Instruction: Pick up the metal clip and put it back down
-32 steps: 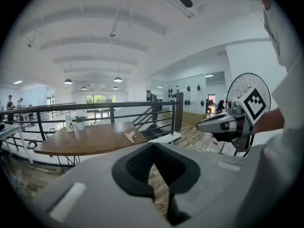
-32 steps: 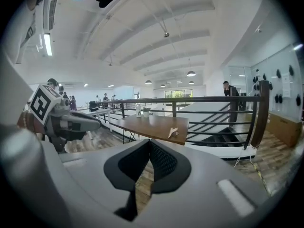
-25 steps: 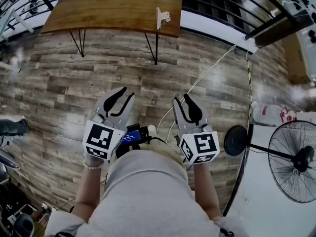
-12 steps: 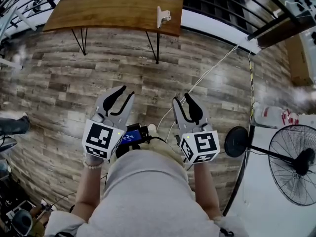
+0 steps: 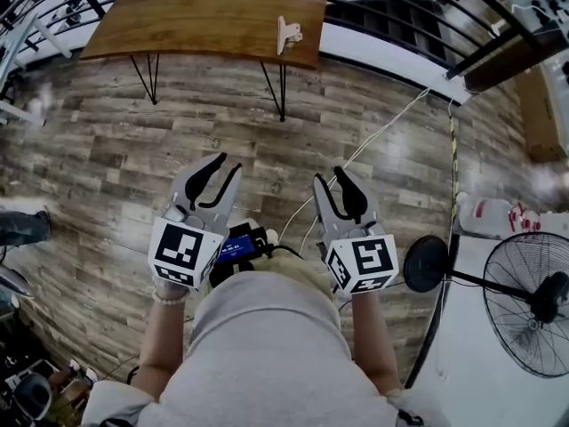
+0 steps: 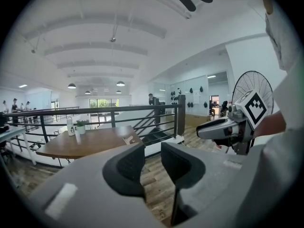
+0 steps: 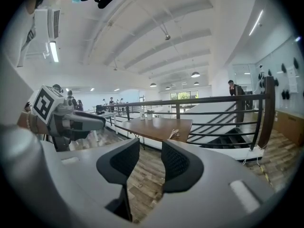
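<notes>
Both claws were released when I checked. L gripper (image 5: 229, 165) had its jaws apart w/ nothing between the pads. R gripper (image 5: 328, 176) had just been opening its jaws, also w/ nothing between them; only the plank floor (image 5: 116, 140) showed thru each gap. I was holding both at waist level, side by side over the floor, pointing twd the table (image 5: 204, 12) and well apart from it.

Biggest first: the wood-top table on thin black legs stood ahead of me, w/ a black railing (image 5: 400, 7) behind it. A standing fan (image 5: 524, 301) was off to my right.

Containers: at the table's far end sat a small white pot (image 6: 81, 128) w/ a green plant (image 6: 81, 123) in it. Just beside it stood a pale bottle (image 6: 70, 126); couldn't tell what, if anything, was inside.

The metal clip (image 5: 287, 34) lay on the tabletop at the near edge, close to the right corner, far from the pot and bottle. It looked pale and silvery, a small spring-type clip w/ its parts splayed a bit. Too small to make out more. Neither gripper was touching it.
</notes>
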Tool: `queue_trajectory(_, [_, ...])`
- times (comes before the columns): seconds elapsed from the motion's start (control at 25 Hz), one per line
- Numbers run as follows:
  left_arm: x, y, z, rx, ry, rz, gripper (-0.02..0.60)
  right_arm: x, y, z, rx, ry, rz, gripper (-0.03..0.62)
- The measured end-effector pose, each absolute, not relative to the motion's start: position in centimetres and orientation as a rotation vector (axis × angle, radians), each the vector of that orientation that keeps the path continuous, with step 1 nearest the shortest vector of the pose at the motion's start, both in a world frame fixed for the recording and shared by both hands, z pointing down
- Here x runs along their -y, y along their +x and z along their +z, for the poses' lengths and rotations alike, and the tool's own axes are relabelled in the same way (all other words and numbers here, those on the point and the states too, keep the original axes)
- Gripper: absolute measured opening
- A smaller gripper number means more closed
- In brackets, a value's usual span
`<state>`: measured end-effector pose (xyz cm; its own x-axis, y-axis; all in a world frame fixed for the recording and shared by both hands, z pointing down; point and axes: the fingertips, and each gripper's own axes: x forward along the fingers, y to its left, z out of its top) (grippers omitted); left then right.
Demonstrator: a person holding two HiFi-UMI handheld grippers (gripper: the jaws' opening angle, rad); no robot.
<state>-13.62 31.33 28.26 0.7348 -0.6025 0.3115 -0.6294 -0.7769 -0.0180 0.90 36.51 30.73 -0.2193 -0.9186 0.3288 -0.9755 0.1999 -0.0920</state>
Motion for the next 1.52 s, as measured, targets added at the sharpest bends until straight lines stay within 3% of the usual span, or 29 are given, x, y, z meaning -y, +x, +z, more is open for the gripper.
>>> queue_trajectory(0.64, [-26.3, -10.3, 29.8, 0.935, 2.871, 0.441, 0.098, -32.2, 3.3, 32.0, 2.249, 1.847, 0.407, 0.158])
queue_trajectory(1.52, [-3.0, -5.7, 29.5, 0.779, 2.914, 0.426, 0.098, -10.2, 6.8, 31.4, 2.142, 1.908, 0.449, 0.155])
